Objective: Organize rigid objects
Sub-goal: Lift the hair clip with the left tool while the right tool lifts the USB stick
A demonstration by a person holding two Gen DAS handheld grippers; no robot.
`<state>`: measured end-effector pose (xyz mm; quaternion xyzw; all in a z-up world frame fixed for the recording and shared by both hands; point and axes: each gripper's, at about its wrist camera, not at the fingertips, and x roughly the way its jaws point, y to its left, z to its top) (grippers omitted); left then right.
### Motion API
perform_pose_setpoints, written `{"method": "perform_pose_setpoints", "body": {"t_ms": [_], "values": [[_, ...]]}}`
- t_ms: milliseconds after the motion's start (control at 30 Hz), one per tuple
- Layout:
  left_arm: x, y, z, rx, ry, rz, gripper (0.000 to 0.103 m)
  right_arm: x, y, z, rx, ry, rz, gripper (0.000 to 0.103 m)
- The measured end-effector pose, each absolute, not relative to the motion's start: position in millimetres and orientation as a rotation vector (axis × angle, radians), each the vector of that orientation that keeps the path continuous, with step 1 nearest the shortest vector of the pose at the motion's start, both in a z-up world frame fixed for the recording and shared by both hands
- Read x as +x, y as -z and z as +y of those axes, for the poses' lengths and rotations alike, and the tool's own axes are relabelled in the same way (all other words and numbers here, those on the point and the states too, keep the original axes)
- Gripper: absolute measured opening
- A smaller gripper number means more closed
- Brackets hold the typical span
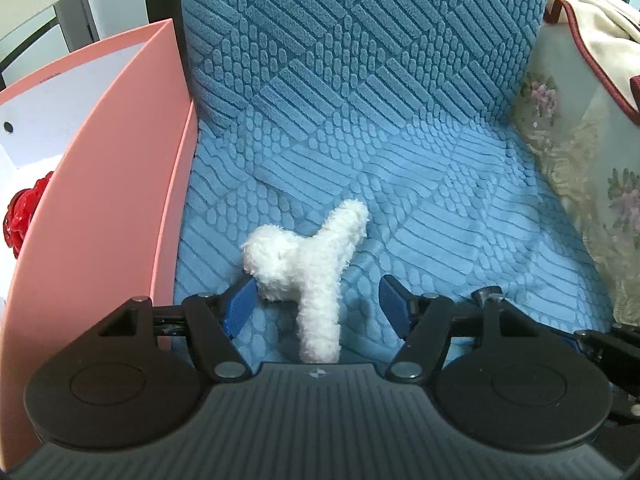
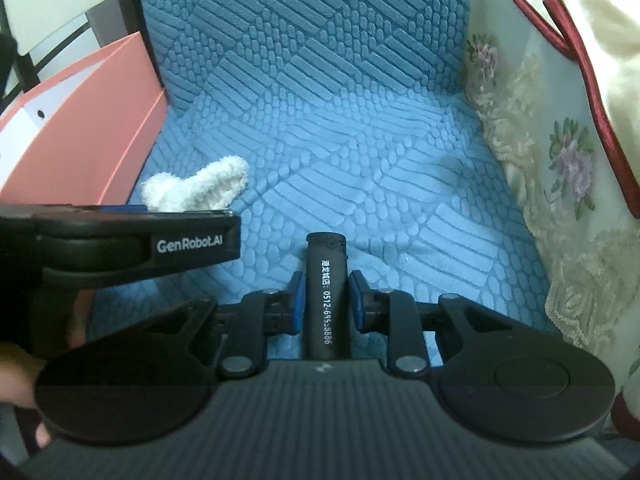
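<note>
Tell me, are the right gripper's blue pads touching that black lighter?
Touching. In the right wrist view the right gripper is shut on the black lighter: both blue pads press against its sides with no gap showing.

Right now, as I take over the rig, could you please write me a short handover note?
Left gripper: open, its fingers either side of the white fluffy clip lying on the blue seat cover; no grip yet.
Right gripper: shut on the black lighter, held over the seat.
Pink box: left of the seat, with a red object already inside.
Left: probably close on the clip, then box both items.
</note>
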<state>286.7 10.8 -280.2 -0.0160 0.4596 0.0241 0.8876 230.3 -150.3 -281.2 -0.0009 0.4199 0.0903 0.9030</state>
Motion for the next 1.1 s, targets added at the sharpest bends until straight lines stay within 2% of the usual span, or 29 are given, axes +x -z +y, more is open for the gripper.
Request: {"method": "perform_pose_setpoints", "body": {"t_ms": [167,300,367,467,767,1100], "values": [[292,285,10,-0.015,-0.057,0.960,0.066,232,281,-151,0.010,-0.189,0.874,0.027],[294,289,8,-0.013,-0.053,0.963,0.065,234,281,-152,0.023,-0.192,0.885,0.027],[295,291,5,0.019,-0.065,0.955,0.056,234,282,-153,0.027,-0.192,0.889,0.027],[295,290,6,0.030,-0.072,0.945,0.049,236,282,-155,0.035,-0.196,0.895,0.027],[282,275,11,-0.019,-0.052,0.920,0.048,231,276,-158,0.025,-0.208,0.869,0.027],[245,238,21,-0.110,-0.021,0.868,0.048,208,245,-163,0.002,-0.234,0.778,0.027]]}}
